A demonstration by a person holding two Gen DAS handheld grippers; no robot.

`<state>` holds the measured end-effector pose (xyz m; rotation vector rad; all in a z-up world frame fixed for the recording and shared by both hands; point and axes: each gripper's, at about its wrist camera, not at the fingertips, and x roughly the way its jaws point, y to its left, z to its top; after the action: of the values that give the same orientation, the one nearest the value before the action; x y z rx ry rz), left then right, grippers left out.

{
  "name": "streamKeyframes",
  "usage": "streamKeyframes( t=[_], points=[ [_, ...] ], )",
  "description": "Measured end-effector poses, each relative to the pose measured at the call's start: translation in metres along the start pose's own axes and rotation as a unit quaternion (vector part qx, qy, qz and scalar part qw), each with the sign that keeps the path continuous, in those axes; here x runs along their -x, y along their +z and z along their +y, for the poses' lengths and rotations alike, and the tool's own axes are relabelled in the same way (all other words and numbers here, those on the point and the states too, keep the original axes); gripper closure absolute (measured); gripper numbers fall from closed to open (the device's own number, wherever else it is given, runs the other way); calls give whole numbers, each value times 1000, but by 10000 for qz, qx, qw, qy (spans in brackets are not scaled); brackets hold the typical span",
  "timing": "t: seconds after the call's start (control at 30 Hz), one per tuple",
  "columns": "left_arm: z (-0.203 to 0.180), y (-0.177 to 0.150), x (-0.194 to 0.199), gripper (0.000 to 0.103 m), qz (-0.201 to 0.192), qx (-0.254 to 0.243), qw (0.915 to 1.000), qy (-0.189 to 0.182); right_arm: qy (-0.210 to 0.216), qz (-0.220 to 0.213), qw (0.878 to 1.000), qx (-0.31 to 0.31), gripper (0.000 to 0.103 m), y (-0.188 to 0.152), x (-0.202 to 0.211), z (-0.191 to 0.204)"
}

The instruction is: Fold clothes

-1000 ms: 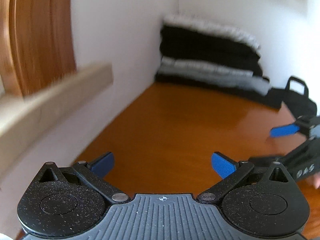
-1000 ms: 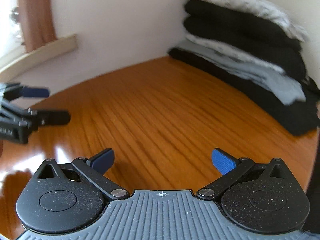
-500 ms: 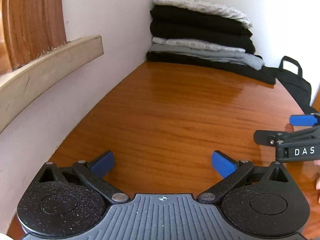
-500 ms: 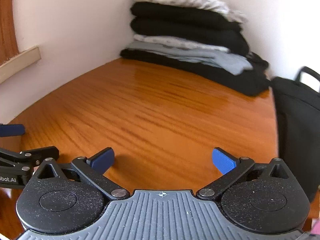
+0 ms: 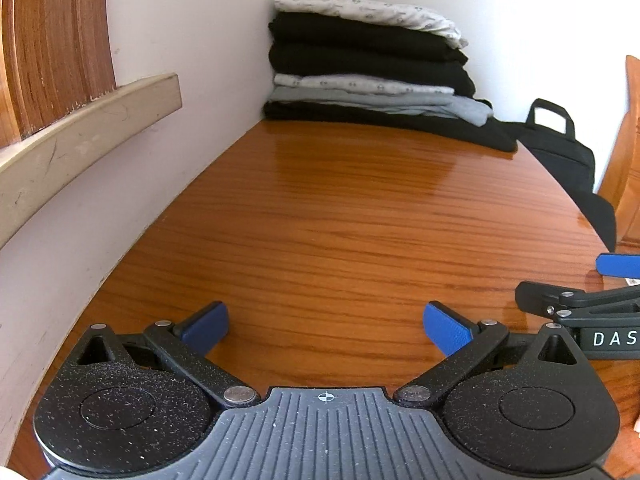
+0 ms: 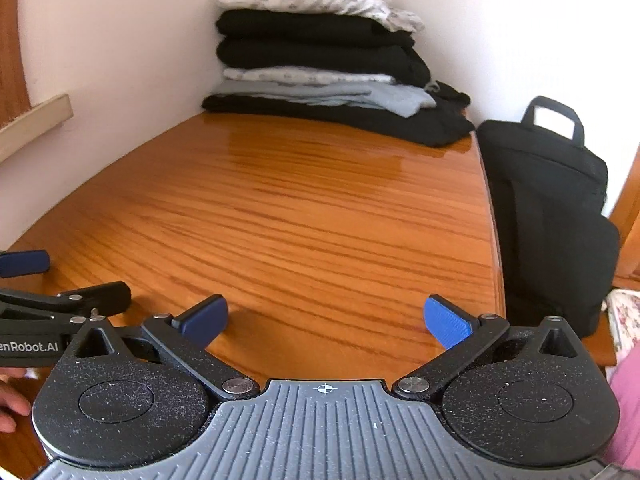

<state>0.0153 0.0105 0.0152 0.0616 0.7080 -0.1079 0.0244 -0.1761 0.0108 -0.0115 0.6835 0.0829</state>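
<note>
Clothes [image 5: 372, 76] lie stacked well beyond both grippers' spread, empty fingers [image 5: 448, 330].

Bright, sharp fisheye views; glare streaks the table [image 5: 360, 208]

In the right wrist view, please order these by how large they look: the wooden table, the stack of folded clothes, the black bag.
1. wooden table: fills most of the view.
2 and 3. black bag and stack of folded clothes: these look alike in area, and the bag sits nearer to the camera, so I do not rank them.
</note>
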Motion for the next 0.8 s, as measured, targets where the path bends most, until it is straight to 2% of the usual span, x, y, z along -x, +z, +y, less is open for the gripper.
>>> streamKeyframes(
  t=[0.8],
  points=[
    [0, 0, 0, 0, 2, 7, 10000, 9, -7, -6, 10000, -30, 0, -1, -1, 0]
  ],
)
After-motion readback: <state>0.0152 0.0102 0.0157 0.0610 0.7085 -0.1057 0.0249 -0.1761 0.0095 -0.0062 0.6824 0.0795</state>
